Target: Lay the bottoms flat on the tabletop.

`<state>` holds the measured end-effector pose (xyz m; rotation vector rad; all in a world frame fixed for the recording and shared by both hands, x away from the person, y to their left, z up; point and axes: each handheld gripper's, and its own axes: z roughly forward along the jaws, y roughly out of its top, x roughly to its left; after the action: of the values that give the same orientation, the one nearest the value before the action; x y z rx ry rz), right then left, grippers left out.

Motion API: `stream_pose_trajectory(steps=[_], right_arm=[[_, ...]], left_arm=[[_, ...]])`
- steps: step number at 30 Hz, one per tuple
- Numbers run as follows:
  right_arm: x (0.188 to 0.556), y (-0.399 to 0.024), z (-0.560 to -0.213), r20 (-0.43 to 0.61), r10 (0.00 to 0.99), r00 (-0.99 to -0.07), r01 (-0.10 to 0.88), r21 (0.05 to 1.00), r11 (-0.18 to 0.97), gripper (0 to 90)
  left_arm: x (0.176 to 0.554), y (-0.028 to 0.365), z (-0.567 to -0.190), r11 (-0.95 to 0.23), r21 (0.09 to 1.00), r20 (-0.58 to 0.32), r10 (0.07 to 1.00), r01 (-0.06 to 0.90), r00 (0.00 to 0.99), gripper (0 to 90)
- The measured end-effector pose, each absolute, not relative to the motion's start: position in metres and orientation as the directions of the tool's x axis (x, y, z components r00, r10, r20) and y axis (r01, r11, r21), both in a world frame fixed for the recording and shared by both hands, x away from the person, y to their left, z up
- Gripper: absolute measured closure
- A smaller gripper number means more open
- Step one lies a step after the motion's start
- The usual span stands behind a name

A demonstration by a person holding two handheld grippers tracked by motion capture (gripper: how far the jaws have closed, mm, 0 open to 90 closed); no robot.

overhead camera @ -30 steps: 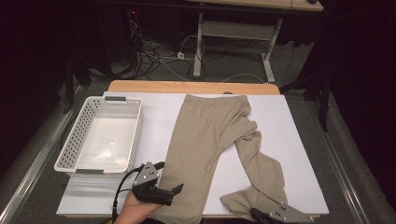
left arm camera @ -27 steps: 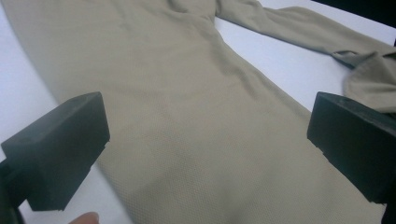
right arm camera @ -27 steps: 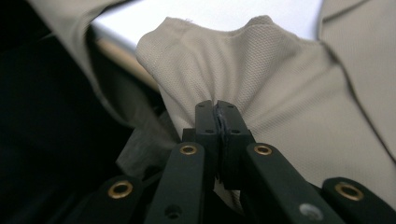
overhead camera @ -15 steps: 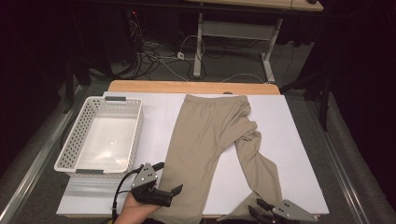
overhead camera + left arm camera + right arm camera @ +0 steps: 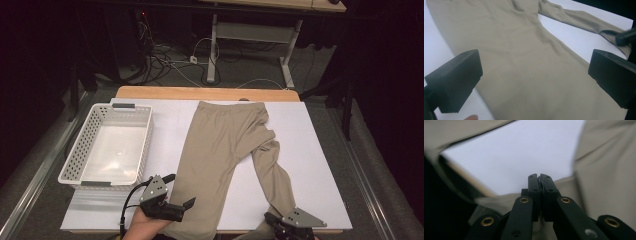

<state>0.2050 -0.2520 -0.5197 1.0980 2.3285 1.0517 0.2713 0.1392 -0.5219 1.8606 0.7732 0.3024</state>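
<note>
My right claw (image 5: 539, 178) sits at the near edge of the surface (image 5: 320, 165), its jaws having just snapped together; they are now pressed tight with the hem of the right trouser leg (image 5: 272, 180) pinched between them, or so I judge from the fabric bunched under the tips in the right gripper view. I hold it there because the cuff is the natural handle for folding or straightening that leg, which bends away from the body of the garment.

My left claw (image 5: 177, 210) hovers over the other leg's lower end, jaws spread wide and gripping nothing. In the left gripper view the beige cloth lies flat between them, so I am lined up to take a matching pinch.

The beige trousers (image 5: 220, 150) lie spread out on the white surface, waistband at the far side, legs running toward me.

Farther off to the left stands the white perforated basket (image 5: 75, 160), empty, presumably waiting for the folded garment. It is just beside the trousers and not touching them.
</note>
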Motion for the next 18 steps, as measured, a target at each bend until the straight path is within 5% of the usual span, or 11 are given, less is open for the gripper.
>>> stream_pose_trajectory(steps=[8, 13, 18], right_arm=[[0.188, -0.220, -0.520, 0.027, 0.649, -0.760, 0.452, 0.740, 0.498, 85.1], [0.197, -0.224, -0.515, -0.038, 0.748, -0.662, 0.448, 0.780, 0.436, 60.8], [0.210, -0.236, -0.519, -0.043, 0.801, -0.598, 0.486, 0.774, 0.405, 60.6]], left_arm=[[0.273, 0.140, -0.522, -0.243, 0.893, -0.153, 0.627, 0.378, 0.764, 0.0], [0.274, 0.140, -0.522, -0.244, 0.893, -0.156, 0.620, 0.378, 0.769, 0.0], [0.273, 0.140, -0.522, -0.245, 0.893, -0.155, 0.620, 0.377, 0.769, 0.0]])
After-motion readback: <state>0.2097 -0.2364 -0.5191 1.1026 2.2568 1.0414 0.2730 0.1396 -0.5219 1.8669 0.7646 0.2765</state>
